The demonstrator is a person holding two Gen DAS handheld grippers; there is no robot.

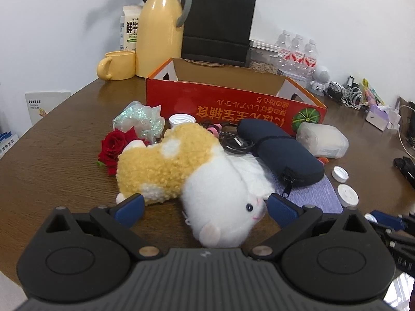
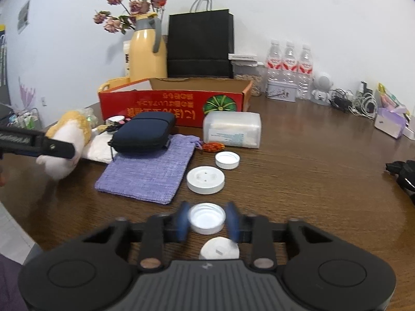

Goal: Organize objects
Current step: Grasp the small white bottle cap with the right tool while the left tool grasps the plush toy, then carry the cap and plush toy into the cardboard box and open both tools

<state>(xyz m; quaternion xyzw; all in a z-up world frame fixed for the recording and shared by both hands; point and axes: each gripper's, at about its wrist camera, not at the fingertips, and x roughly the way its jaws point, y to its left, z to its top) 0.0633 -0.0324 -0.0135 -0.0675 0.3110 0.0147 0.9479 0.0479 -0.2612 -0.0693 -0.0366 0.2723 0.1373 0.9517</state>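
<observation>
A yellow and white plush hamster (image 1: 197, 178) lies on the brown table, its white head between the fingers of my open left gripper (image 1: 205, 207). The plush also shows at the left of the right wrist view (image 2: 70, 140). My right gripper (image 2: 207, 219) is closed around a white bottle cap (image 2: 206, 217); its blue pads are blurred. An open red cardboard box (image 1: 233, 108) stands behind the pile and also shows in the right wrist view (image 2: 171, 106). A navy zip case (image 2: 145, 132), a purple cloth pouch (image 2: 147, 173) and a clear plastic box (image 2: 232, 129) lie in front of it.
A white round disc (image 2: 205, 180), a second white cap (image 2: 227, 160) and another white disc (image 2: 219, 250) lie near my right gripper. A red rose (image 1: 114, 146) and crumpled wrap (image 1: 140, 120) lie left of the plush. A yellow jug (image 1: 159, 28), mug (image 1: 118, 64), black bag (image 1: 218, 23) and water bottles (image 2: 289, 64) line the wall.
</observation>
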